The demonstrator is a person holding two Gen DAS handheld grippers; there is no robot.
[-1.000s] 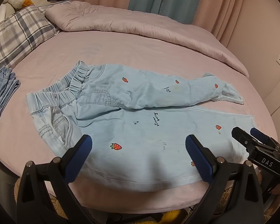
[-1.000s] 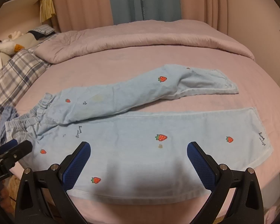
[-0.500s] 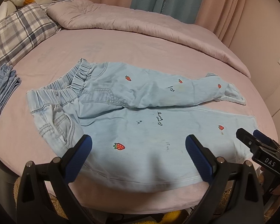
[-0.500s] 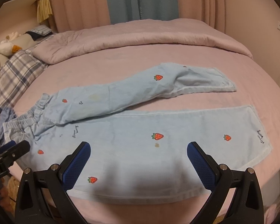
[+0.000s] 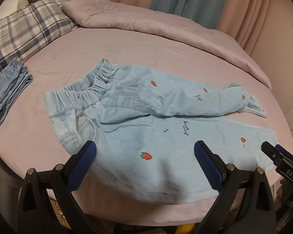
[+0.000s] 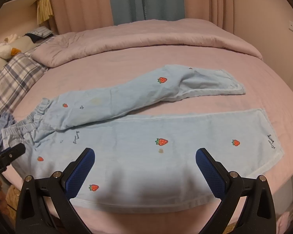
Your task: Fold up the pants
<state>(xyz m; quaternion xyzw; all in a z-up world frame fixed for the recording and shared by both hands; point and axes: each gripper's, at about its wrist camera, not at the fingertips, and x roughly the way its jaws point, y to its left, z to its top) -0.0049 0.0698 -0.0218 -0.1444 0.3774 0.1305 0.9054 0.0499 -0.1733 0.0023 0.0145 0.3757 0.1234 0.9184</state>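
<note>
Light blue pants [image 5: 138, 117] with red strawberry prints lie spread on the pink bed [image 5: 72, 58], elastic waistband to the left, legs to the right. The near leg [image 6: 166, 142] lies flat along the front edge; the far leg [image 6: 146, 89] angles away and is creased. My left gripper [image 5: 144, 156] hovers open above the hip end of the near leg, holding nothing. My right gripper [image 6: 145, 161] hovers open above the middle of the near leg, also with nothing held. Each gripper shows at the edge of the other's view.
A folded pair of darker denim pants [image 5: 7, 89] lies at the bed's left. A plaid pillow [image 5: 19, 31] and a rolled pink duvet [image 5: 146, 25] lie at the back. Curtains [image 6: 146, 0] hang behind. The bed's front edge drops off just below the pants.
Both grippers have risen or pulled back slightly and tilted, so the pants sit a little lower in each view. The pants have not moved. Both grippers stay open.
</note>
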